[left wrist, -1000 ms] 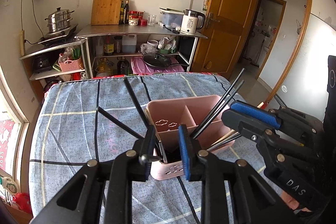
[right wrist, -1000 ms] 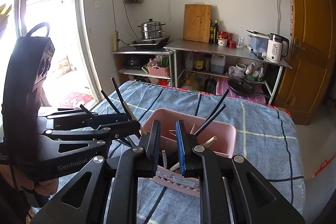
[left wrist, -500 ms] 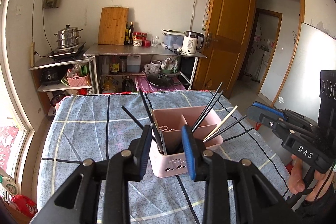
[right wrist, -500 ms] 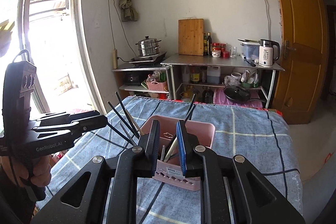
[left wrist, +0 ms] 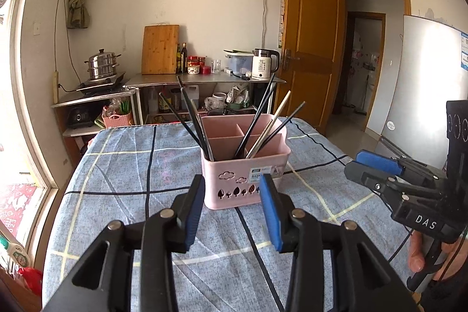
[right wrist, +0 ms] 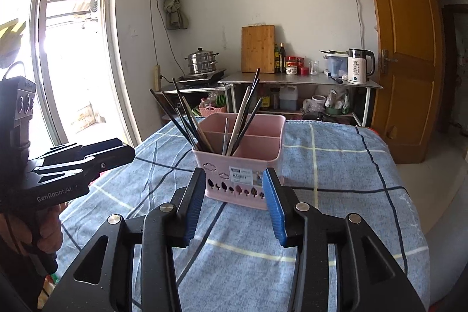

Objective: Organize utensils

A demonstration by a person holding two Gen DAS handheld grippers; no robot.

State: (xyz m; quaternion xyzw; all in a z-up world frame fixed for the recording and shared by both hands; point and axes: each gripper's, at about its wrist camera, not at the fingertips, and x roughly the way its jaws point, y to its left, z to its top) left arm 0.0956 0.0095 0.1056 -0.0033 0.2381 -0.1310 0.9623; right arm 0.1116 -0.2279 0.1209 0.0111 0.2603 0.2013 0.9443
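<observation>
Left wrist view: pink plastic basket (left wrist: pixel 245 174) with cloud cutouts, mid-table on blue checked cloth (left wrist: pixel 117 180) | dark chopsticks (left wrist: pixel 191 119) lean in divided compartments | left gripper (left wrist: pixel 232 206) and right gripper (right wrist: pixel 234 203) near, jaws opening, empty

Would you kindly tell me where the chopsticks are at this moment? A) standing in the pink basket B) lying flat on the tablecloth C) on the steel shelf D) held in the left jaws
A: the chopsticks lean upright inside the pink basket's front compartments.
</observation>
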